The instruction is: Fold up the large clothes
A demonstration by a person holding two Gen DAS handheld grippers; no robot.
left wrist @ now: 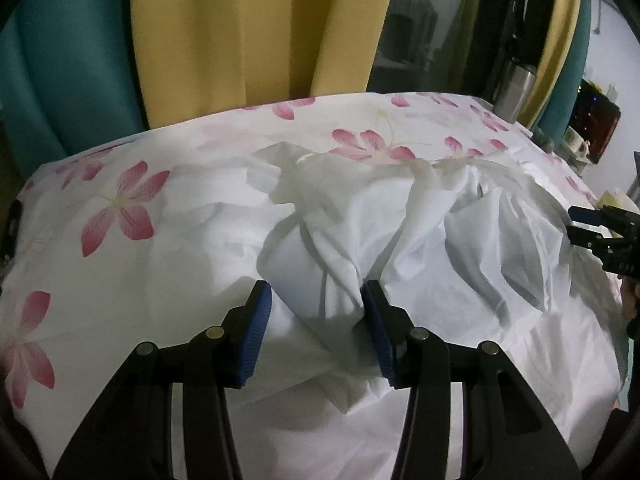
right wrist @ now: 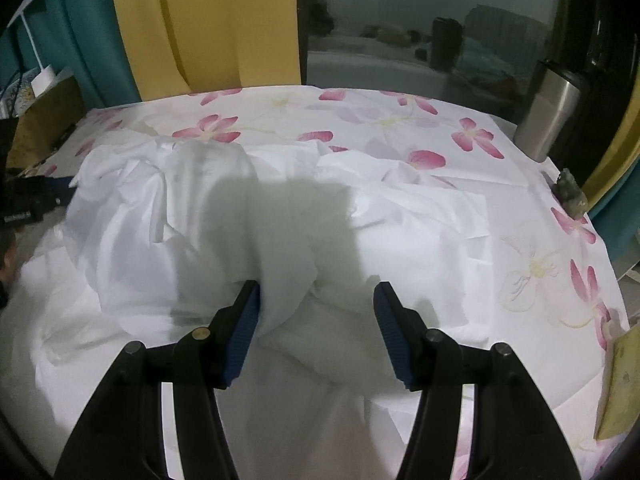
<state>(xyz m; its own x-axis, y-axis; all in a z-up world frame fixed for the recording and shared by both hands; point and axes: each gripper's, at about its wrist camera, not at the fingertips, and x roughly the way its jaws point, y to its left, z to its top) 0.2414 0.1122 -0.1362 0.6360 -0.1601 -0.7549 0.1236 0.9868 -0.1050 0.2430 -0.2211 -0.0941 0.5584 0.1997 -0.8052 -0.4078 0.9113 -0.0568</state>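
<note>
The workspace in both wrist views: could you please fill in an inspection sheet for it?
Surface: floral sheet, white with pink flowers, covers it.
Job's things: white garment, crumpled in a heap, unfolded.
Clutter: steel tumbler at the far edge; small greenish figurine at the right edge.
Grippers: left gripper open, a fold of cloth between its fingers; right gripper open, cloth against one pad.
Cables: nothing seen.
Surroundings: yellow curtain, teal curtain, dark window.
</note>
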